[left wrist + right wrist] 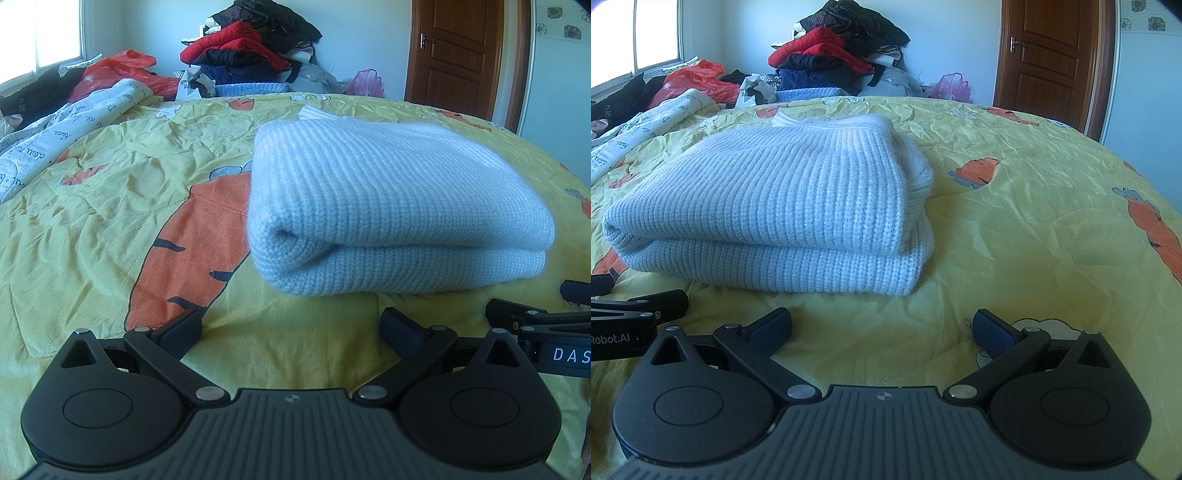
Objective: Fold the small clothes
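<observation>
Sweater [391, 206], centre frame, looks soft, bulky, floppy; I'd pinch its doubled near edge. Left tongs [291, 328] and right tongs [882, 328] gape, empty.

You cannot read the script on the white quilt [44, 144]; it runs off the left edge. The clothes pile [255, 48] hides the far wall's base.

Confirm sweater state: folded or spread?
Folded. The light blue sweater lies on the yellow bedspread as a compact stack, layers doubled over at the near edge.
</observation>
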Demonstrator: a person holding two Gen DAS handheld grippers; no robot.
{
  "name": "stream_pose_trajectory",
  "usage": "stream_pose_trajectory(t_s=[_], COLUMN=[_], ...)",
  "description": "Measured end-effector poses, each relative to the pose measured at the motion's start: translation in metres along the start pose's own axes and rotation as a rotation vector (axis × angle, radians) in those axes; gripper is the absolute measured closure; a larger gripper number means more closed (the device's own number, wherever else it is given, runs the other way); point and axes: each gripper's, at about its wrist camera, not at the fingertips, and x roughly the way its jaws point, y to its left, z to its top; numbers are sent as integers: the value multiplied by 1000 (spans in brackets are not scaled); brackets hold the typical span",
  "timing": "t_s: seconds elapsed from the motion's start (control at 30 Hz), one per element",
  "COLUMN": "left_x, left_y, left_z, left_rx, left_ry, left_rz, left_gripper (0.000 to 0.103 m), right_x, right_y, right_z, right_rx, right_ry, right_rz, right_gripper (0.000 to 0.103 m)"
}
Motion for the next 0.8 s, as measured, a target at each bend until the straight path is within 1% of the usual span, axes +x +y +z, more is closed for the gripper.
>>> stream_pose_trajectory(t_s=[0.57, 0.63, 0.73, 0.8], left_x=[0, 0, -1, -7], left_y=[0, 0, 1, 2], left_z=[0, 0, 3, 4], left_rx=[0, 4, 18, 20], left_ry=[1, 5, 32, 33], left_rz=[0, 1, -9, 9], left_gripper=[0, 0, 0, 0], right_x=[0, 0, -3, -8], right_y=[0, 0, 0, 0], right_z=[0, 0, 0, 0], right_rx=[0, 0, -1, -5], right_ry=[0, 2, 9, 20], right_rz=[-1, -1, 0, 1], right_gripper=[0, 0, 0, 0])
